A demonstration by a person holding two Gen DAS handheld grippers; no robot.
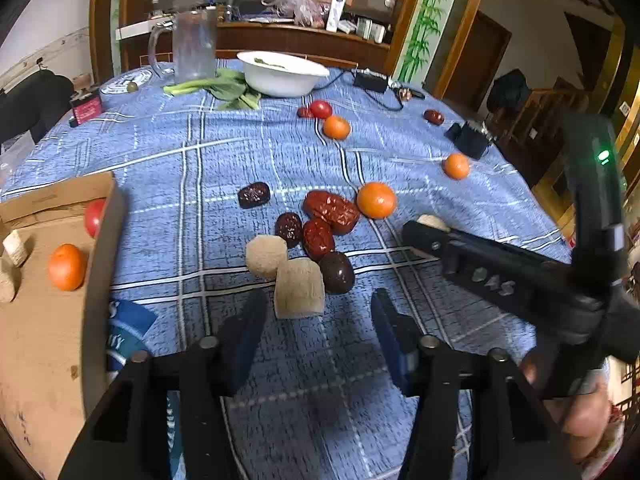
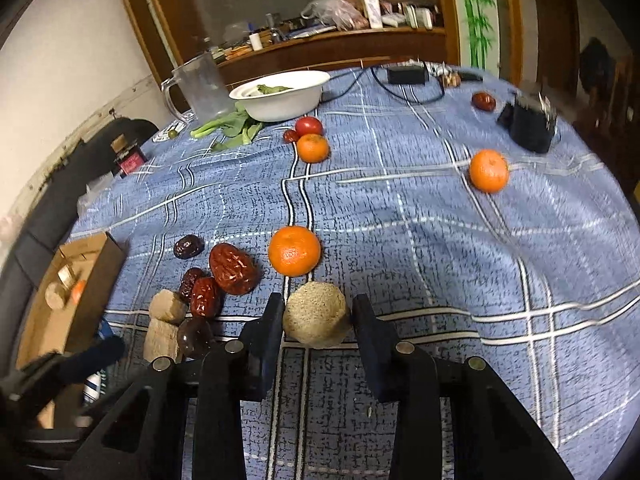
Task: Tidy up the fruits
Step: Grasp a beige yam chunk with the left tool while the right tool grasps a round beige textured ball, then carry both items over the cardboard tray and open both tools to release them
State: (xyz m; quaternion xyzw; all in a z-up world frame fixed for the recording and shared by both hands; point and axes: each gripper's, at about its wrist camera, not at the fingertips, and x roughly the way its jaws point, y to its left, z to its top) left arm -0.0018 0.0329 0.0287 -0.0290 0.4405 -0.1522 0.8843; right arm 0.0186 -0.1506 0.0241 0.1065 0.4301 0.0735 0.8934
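My right tool is clenched on a pale, rough-skinned round chunk, both pads pressed against its sides just above the blue checked cloth of the bench. My left tool is released, its fingers standing apart with nothing between them, just short of a pale block that touches a second pale chunk. Around these lie a dark round fruit and several wrinkled red dates, all bunched near the middle of the bench, with an orange just beside the largest date. Two more oranges and a tomato sit further toward the far edge, near a white bowl. At the left edge a cardboard box holds an orange, a tomato and some pale chunks.
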